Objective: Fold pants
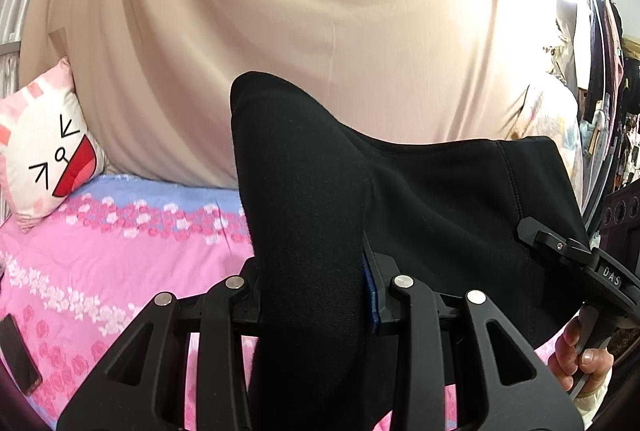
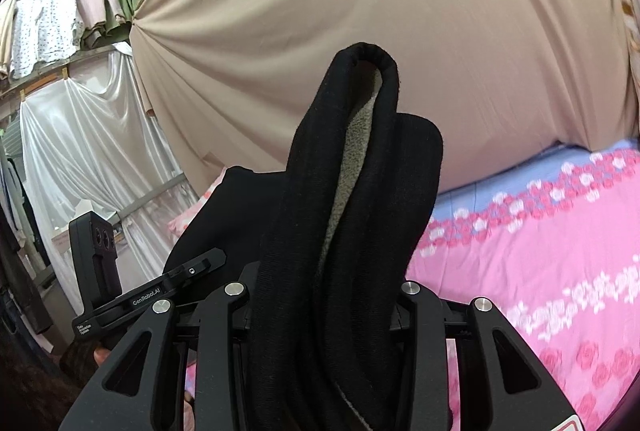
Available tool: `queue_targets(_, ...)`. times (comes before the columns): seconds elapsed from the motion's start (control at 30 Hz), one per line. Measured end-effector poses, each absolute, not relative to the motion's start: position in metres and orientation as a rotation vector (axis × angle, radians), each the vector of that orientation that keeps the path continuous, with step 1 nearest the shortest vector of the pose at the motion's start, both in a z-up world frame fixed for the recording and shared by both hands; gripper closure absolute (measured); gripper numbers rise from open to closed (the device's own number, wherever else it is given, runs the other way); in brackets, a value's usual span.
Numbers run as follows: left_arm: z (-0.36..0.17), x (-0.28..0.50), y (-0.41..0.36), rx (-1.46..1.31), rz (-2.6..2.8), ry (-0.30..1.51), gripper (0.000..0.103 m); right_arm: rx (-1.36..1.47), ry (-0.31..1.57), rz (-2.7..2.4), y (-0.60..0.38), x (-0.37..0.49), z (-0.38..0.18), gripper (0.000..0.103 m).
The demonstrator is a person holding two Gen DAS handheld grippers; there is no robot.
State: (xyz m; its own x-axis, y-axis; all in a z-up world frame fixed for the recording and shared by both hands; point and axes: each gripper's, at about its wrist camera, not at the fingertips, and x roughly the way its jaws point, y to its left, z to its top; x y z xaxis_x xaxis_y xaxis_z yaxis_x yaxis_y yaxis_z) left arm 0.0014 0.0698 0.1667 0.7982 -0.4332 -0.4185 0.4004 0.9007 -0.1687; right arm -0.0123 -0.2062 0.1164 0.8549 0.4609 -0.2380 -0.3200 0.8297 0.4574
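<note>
Pants [image 1: 420,215]: one black pair, lifted above the bed, stretched between two grippers; pale fleecy lining shows at a folded edge in the right wrist view.
Left gripper [image 1: 316,295]: clenched on a bunched fold of the pants.
Right gripper [image 2: 324,295]: clenched on a doubled fold of the pants.
Bed [image 1: 120,255]: one, pink floral cover with blue band.
Pillow [image 1: 44,151]: one, cartoon face, at the bed's far edge.
Phone [image 1: 16,355]: one, dark, lying on the cover.
Backdrop [image 1: 280,11]: one beige draped sheet.

Pants [image 1: 440,215] above bed [image 1: 120,263]
</note>
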Motion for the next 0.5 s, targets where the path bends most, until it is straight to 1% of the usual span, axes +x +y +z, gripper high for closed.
queue_targets(0.27,0.180,0.029,0.061,-0.061,-0.431,0.430,0.070,0.383,0.323,0.420,-0.206,0.022,0.134,0.068)
queue_targets(0.5,0.186,0.063,0.051,-0.051,-0.419,0.409,0.070,0.399,0.324,0.417,-0.219,0.067,0.137,0.068)
